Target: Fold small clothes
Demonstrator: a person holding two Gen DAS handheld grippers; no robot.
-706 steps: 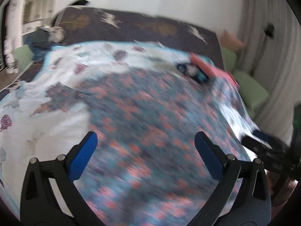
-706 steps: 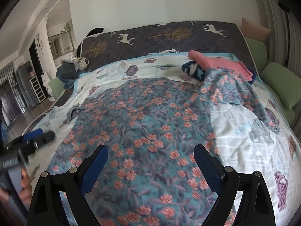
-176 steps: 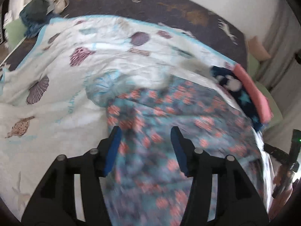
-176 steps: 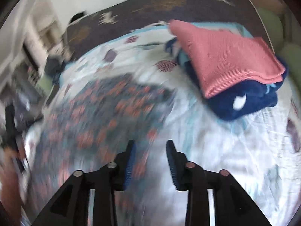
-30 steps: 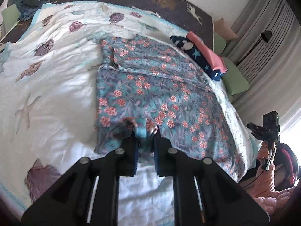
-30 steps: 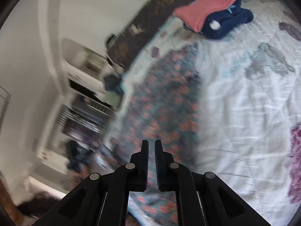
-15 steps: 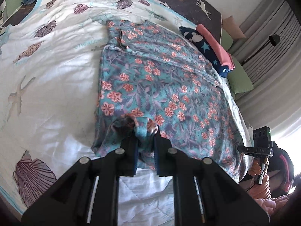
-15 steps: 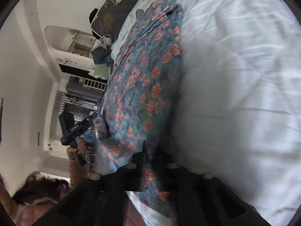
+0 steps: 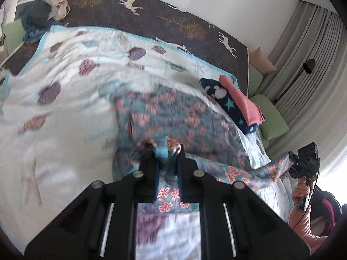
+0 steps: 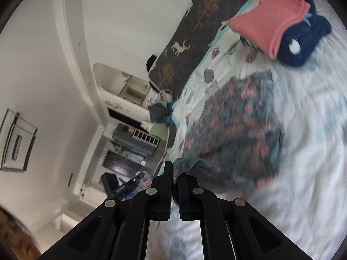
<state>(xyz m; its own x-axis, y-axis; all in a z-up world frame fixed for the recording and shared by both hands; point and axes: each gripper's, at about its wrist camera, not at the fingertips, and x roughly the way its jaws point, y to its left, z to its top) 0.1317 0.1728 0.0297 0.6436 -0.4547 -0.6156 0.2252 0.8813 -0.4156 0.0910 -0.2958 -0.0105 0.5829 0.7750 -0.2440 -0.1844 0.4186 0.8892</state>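
The floral garment (image 9: 173, 117) lies spread on the bed's white shell-print quilt (image 9: 54, 117), its near hem lifted off the quilt at two corners. The left tongs (image 9: 168, 151) are nearly closed, pinching a bunched corner of the hem between their pads. The right tongs (image 10: 175, 173) have just been closing and are clamped tight on the other corner, which shows between their pads; in the left wrist view the right tongs (image 9: 303, 162) appear at the bed's right edge with cloth stretched up to them.

Beyond the garment's far right corner sits a folded stack: a pink piece (image 9: 243, 101) on a navy starred one (image 9: 225, 106). A dark deer-print blanket (image 9: 173, 17) covers the head of the bed, green pillows (image 9: 271, 119) lie along the right edge before grey curtains (image 9: 314, 54), and a clothes heap (image 9: 36, 19) sits at the far left corner. The quilt left of the garment is open.
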